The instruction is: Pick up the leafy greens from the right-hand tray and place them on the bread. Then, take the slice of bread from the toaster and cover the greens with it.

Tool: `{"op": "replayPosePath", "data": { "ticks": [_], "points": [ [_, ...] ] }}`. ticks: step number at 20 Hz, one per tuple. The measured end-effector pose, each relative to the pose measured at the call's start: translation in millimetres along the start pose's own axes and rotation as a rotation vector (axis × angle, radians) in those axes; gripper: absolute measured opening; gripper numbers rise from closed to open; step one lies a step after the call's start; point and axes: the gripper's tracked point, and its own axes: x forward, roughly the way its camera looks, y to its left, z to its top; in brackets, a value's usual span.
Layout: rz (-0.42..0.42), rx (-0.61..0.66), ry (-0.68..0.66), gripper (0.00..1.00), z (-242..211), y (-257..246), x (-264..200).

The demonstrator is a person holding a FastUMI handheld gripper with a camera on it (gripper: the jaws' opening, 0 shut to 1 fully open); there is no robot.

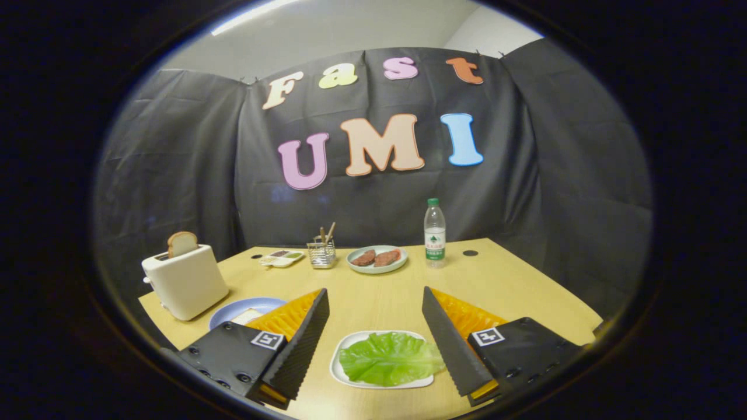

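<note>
Plainly, the tongs point(376, 326) hang wide open and empty over the leafy greens point(390, 359), whose thin leaf could slip off its tray point(350, 344) if pinched shallowly.

The scene is viewed from a fisheye camera mounted on the gripper point(374, 294), looking forward along its two spread fingers and slightly down onto the table point(513, 280). The near table is seen close up, just ahead of the fingers. The far table edge and the booth wall point(175, 163) are faced head-on, well beyond.
</note>
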Motion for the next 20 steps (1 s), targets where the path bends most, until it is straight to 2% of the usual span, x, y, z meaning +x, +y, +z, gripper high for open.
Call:
{"op": "replayPosePath", "data": {
  "ticks": [9, 15, 20],
  "points": [
    [-0.074, 0.031, 0.075, 1.0, -23.0, -36.1, 10.4],
    [-0.089, 0.061, 0.191, 1.0, -59.4, -58.1, 21.9],
    [-0.079, 0.149, 0.277, 0.99, -86.4, -76.0, 25.0]
  ]
}}
